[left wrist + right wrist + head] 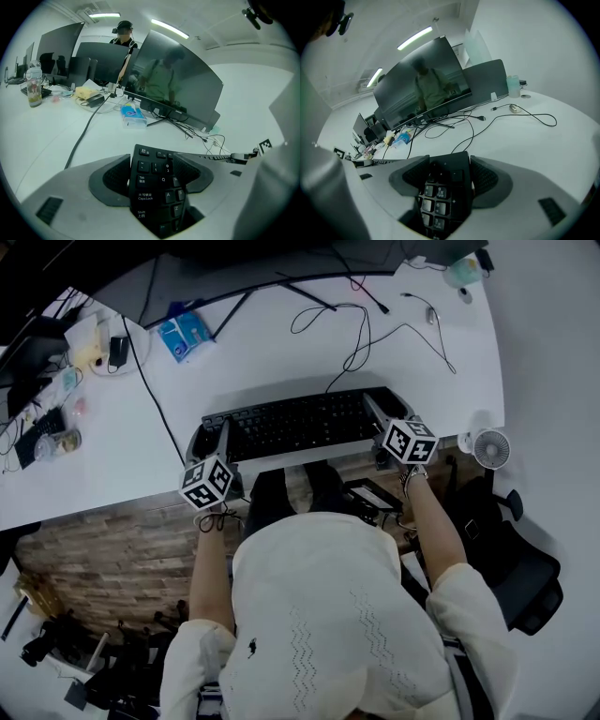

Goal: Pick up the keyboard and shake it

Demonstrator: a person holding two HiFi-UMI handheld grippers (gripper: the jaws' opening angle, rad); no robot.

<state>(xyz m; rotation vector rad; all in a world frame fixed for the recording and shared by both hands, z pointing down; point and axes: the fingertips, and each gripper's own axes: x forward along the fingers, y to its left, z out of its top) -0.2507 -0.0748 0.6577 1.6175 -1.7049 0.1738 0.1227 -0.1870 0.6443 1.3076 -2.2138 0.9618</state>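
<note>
A black keyboard [298, 422] lies along the near edge of the white desk [112, 465], its cable running toward the back. My left gripper [222, 435] is shut on the keyboard's left end [154, 187], where the Tab, Caps Lock and Shift keys show between the jaws. My right gripper [375, 411] is shut on the keyboard's right end [440, 192], with the number-pad keys between its jaws. Whether the keyboard is lifted off the desk cannot be told.
A dark monitor [173, 89] stands behind the keyboard, with loose cables [361, 334] around its stand. A blue tissue pack [184, 336], a bottle [33, 86] and clutter lie far left. A small white fan [489, 448] and a black chair [525, 568] are at right.
</note>
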